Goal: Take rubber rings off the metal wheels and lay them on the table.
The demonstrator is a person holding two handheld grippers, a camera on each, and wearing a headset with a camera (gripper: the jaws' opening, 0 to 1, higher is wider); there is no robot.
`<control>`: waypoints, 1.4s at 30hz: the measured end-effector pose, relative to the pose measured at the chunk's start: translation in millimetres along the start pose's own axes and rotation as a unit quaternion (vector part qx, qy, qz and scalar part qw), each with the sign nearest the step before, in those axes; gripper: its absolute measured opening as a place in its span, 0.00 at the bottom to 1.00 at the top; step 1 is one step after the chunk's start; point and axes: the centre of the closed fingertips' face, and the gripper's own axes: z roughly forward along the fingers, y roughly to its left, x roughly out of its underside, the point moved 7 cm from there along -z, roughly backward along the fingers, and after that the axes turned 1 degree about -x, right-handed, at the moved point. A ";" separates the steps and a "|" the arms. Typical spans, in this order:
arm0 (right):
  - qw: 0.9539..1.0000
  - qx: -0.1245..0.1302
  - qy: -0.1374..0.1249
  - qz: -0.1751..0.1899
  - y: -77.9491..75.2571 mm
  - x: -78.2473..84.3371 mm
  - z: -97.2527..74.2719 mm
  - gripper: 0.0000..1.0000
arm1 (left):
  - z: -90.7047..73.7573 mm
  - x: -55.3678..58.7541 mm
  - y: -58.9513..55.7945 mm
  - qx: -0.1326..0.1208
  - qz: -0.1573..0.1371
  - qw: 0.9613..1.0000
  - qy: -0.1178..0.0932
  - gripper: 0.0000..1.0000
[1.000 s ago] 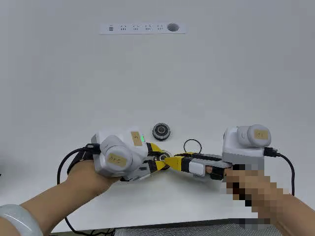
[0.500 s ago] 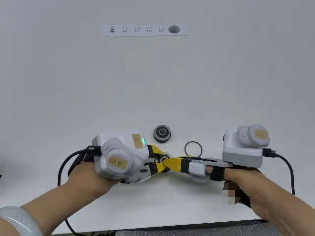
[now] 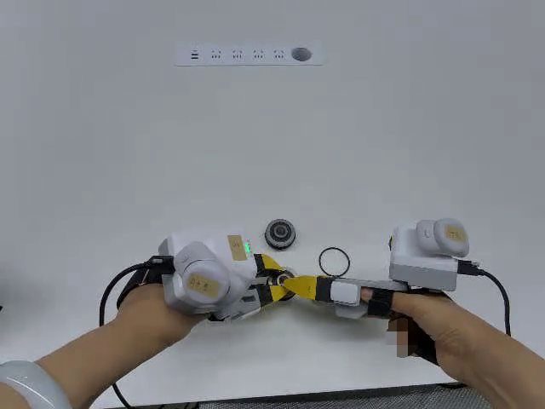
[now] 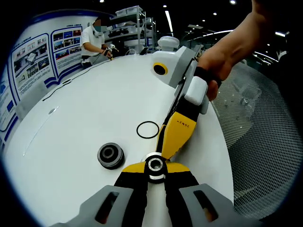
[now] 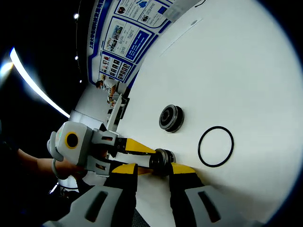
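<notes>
Near the table's front edge, mid-span: held wheel (image 3: 282, 280), lifted clear of the table (image 3: 170, 196) between two grippers that meet nose to nose.
Left gripper (image 4: 155, 168): clenched on the held wheel, one yellow tip at each side of its rim. Judged to be the anchor that keeps the metal from turning or following the pull.
Right gripper (image 5: 158, 166): closed in on the same wheel from the opposite side, tips against its rim. Whether they bite rubber or only metal cannot be told.
Reason for the hold: judged that one tool steadies while the other peels, and that holding the wheel off the table gives a ring room to roll off the rim.
Held wheel, axis: a disc, so no long axis. The hub faces straight back along the left gripper's jaws, so the axle runs roughly parallel to the front edge.
Ring on held wheel: dark band at the rim, too small to confirm.
Loose ring (image 3: 334, 260): flat on the table just beyond the right gripper's jaws, toward the far edge. Judged already off its wheel.
Second wheel (image 3: 279, 232): on the table beyond the held wheel, apart from the loose ring. It appears to lie flat, hub up, and its dark rim suggests the ring is on.
Power strip (image 3: 247, 54): along the far edge.
</notes>
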 end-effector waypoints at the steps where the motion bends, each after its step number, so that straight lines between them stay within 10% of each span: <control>1: 1.000 0.000 -0.001 0.001 0.1 0.0 0.0 0.28 | 0.0 0.0 0.1 0.000 0.000 1.000 0.000 0.12; 42: 0.999 0.035 -0.002 -0.031 -8.0 -2.2 -3.4 0.02 | -0.6 0.7 -0.7 0.002 0.000 1.000 0.001 0.12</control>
